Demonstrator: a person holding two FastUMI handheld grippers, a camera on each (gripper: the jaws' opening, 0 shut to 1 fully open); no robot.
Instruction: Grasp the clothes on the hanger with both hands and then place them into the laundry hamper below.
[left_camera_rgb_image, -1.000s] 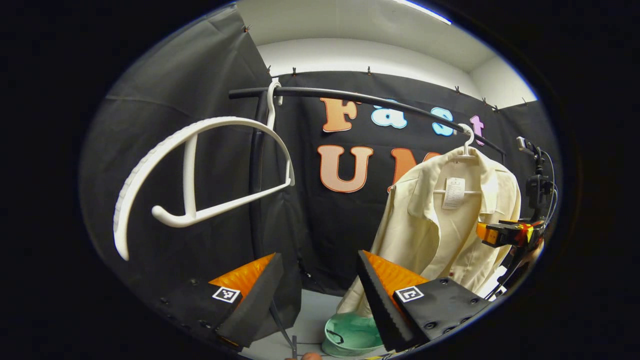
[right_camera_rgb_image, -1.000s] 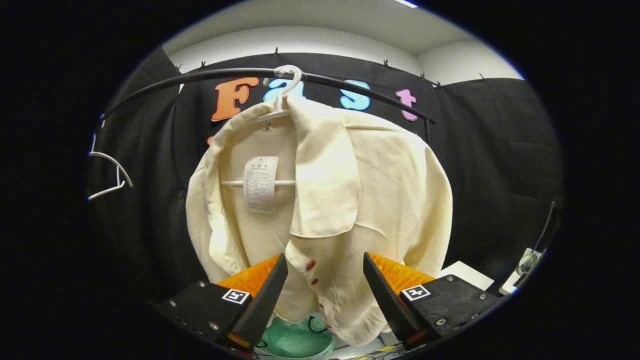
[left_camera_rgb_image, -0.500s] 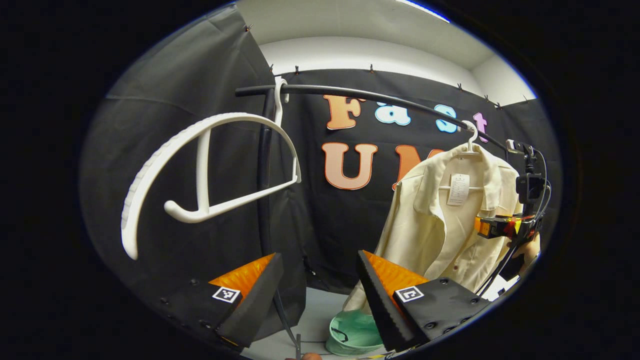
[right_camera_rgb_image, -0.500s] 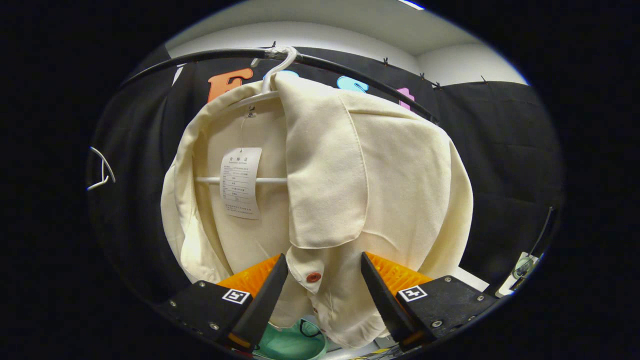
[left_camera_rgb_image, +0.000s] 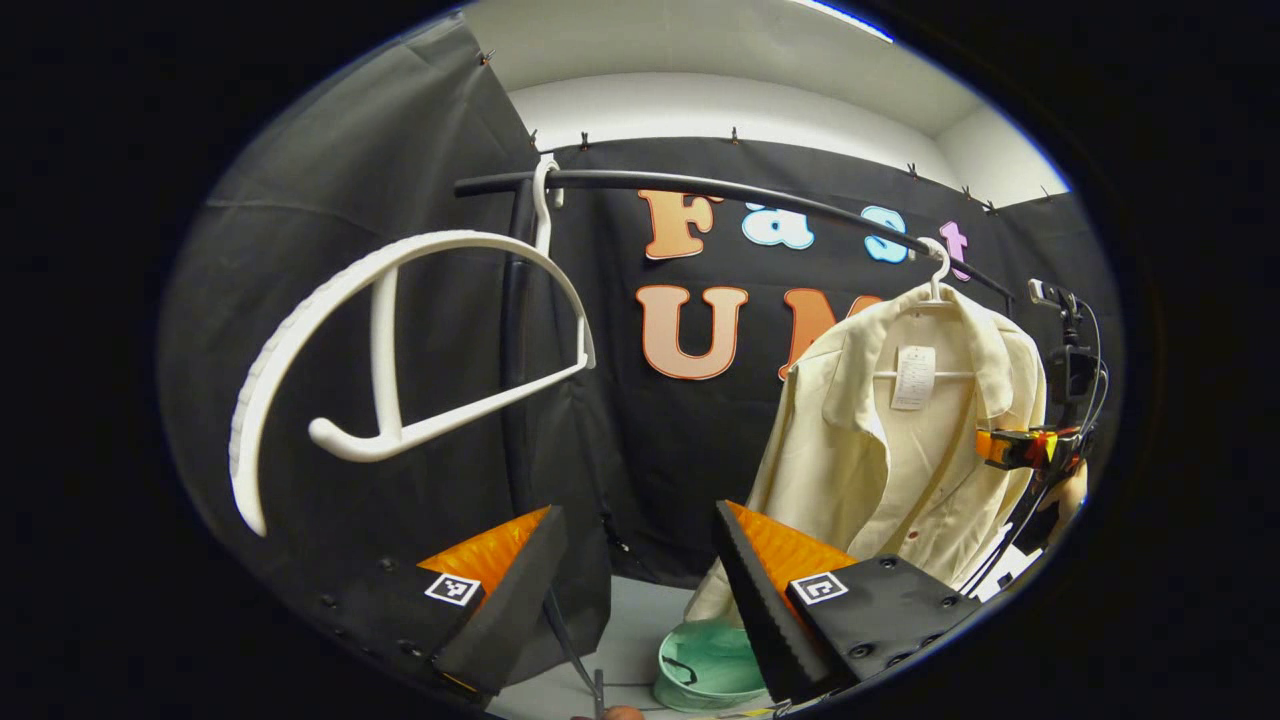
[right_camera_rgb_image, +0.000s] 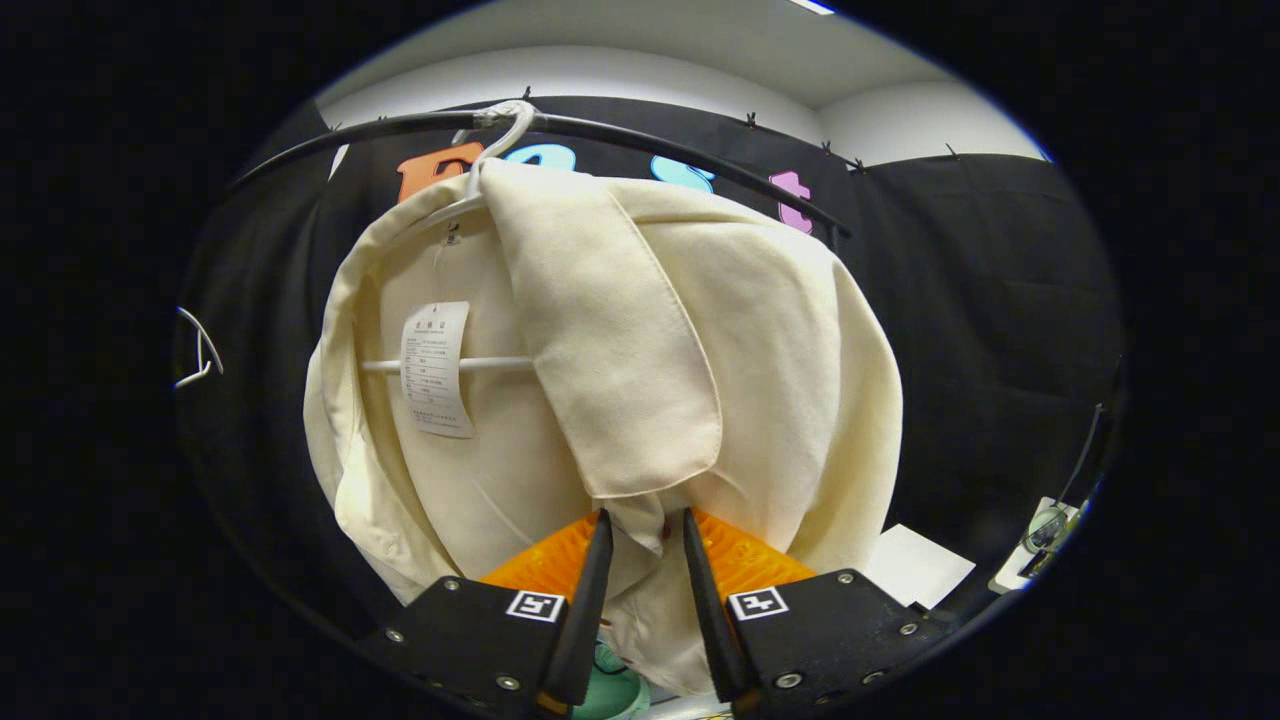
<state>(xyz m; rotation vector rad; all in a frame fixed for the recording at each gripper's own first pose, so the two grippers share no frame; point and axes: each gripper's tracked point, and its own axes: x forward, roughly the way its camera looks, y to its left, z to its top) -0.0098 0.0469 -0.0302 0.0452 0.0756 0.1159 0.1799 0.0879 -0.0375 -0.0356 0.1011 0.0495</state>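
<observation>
A cream shirt (left_camera_rgb_image: 880, 450) hangs on a white hanger (left_camera_rgb_image: 937, 270) at the right end of the black rail (left_camera_rgb_image: 700, 187). In the right gripper view the shirt (right_camera_rgb_image: 760, 350) is very close, a paper tag dangling inside it. My right gripper (right_camera_rgb_image: 645, 560) is shut on the shirt's front edge just under the collar flap, cloth pinched between both fingers. The green laundry hamper (left_camera_rgb_image: 705, 665) stands on the floor under the shirt, its rim (right_camera_rgb_image: 612, 692) peeking below the cloth. My left gripper (left_camera_rgb_image: 640, 590) stands open and holds nothing, well left of the shirt. The right gripper (left_camera_rgb_image: 1020, 447) shows at the shirt's far edge.
An empty white hanger (left_camera_rgb_image: 400, 330) hangs at the rail's left end, close to my left gripper, beside the rack's upright pole (left_camera_rgb_image: 515, 350). The same hanger (right_camera_rgb_image: 197, 350) shows far left in the right gripper view. A white sheet (right_camera_rgb_image: 920, 565) and cables lie at the lower right.
My right gripper moved in to the shirt and its fingers shut on the front edge below the collar. The left gripper stayed open and barely shifted.
</observation>
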